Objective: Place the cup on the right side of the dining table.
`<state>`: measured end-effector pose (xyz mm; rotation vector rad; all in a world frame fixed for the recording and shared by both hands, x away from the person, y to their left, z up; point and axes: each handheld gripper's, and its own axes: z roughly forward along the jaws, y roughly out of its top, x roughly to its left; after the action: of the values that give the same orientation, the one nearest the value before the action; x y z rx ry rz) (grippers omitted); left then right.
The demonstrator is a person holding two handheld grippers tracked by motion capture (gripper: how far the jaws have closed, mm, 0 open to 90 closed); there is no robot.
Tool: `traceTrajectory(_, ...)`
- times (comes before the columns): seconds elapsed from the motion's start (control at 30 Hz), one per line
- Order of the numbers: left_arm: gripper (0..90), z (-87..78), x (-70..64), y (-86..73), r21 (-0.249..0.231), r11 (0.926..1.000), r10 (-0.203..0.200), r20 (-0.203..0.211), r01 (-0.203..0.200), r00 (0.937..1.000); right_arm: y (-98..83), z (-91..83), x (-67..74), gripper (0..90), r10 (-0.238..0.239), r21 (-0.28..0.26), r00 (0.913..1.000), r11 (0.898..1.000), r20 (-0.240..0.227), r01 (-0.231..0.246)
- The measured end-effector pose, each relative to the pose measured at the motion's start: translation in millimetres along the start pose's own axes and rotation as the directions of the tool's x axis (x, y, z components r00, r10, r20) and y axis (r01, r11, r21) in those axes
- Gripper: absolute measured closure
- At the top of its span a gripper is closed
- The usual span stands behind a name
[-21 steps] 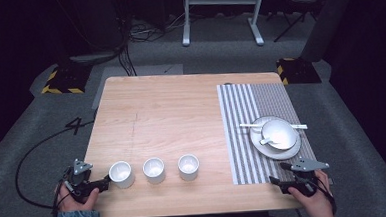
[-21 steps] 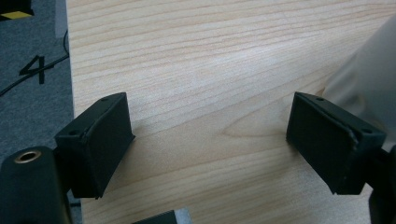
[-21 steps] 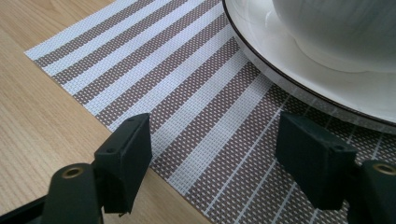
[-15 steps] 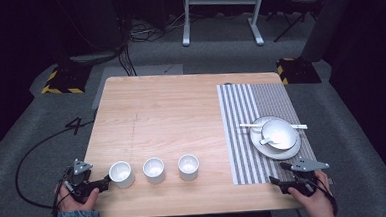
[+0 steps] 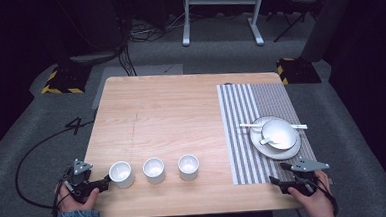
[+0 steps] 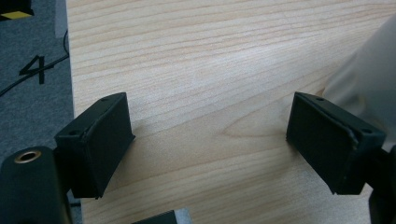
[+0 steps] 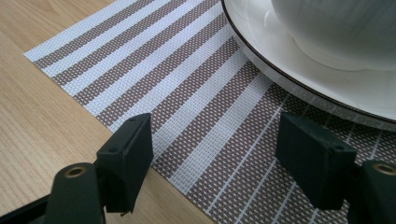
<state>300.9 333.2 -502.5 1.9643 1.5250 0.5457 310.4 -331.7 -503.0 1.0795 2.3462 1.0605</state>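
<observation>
The small white ceramic cup [image 5: 121,174] nearest the left tongs [image 5: 106,182] stands at the near left edge of the light wooden bench [image 5: 171,114], first in a row with two more white cups [image 5: 153,169] beside it, each a little apart from the next. The left tongs lie low at the bench edge just beside that cup, jaws spread wide with bare wood between them; in the left gripper view the cup [image 6: 369,88] is a blurred pale shape cut off at the right, close behind one jaw, and whether it touches the jaw cannot be told. The right tongs [image 5: 276,182] rest at the near right corner, jaws likewise spread, over the near edge of a brown-and-white striped woven placemat [image 5: 242,136]. On the mat sits a white plate with a dark rim [image 5: 283,151] carrying a white bowl [image 5: 279,133]; a white spoon [image 5: 267,141] lies in them, and a pale stick-like utensil [image 5: 247,125] lies across the far side, too small to identify. In the right gripper view the plate [image 7: 299,70] and bowl [image 7: 345,28] are cut off by the top edge. Grey carpet [image 5: 42,131] surrounds the bench, with a black figure 4 [image 5: 76,125] marked on it, cables, yellow-black striped blocks [image 5: 59,81], and a white metal stand [image 5: 223,12] against a dark background.
</observation>
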Motion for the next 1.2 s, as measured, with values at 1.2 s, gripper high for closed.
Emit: traceTrajectory(1.2, 14.5, 0.0, 0.0, 0.0, 0.0, 1.0, 0.0, 0.0, 0.0, 1.0, 78.7, -15.7, 30.0, 25.5, 0.011, -0.094, 0.9999, 0.996, -0.007, -0.011)
